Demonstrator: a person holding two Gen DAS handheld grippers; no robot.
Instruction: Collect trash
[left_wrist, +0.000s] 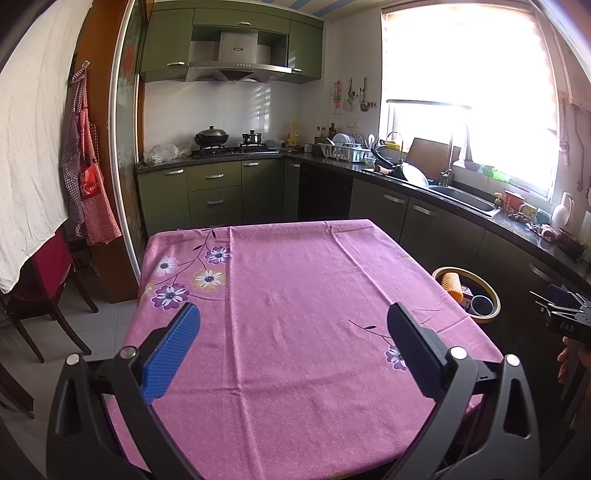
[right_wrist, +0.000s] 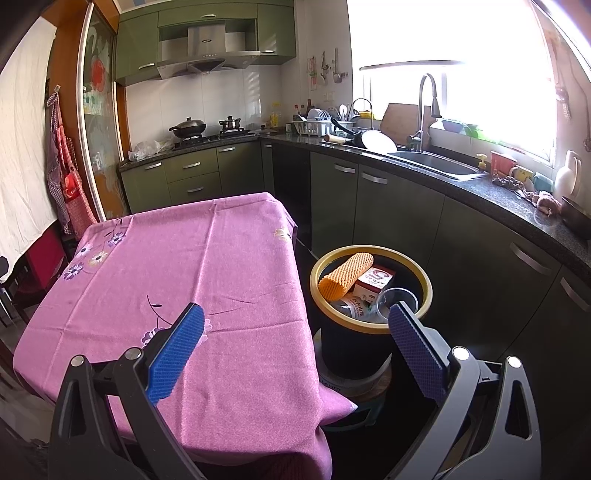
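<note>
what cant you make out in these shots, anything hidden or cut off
- Lower contents of the bin: right wrist view, hidden by the orange foam net, carton and clear cup on top.
- Bin's near side: left wrist view, cut by the tablecloth edge.
- Outside the window: both views, blown out by glare.
- Carton print: too small to read.

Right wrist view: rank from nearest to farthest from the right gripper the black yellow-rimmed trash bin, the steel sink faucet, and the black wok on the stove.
1. Black yellow-rimmed trash bin, just ahead of the right gripper.
2. Steel sink faucet, right counter.
3. Black wok, far-left stove.
</note>
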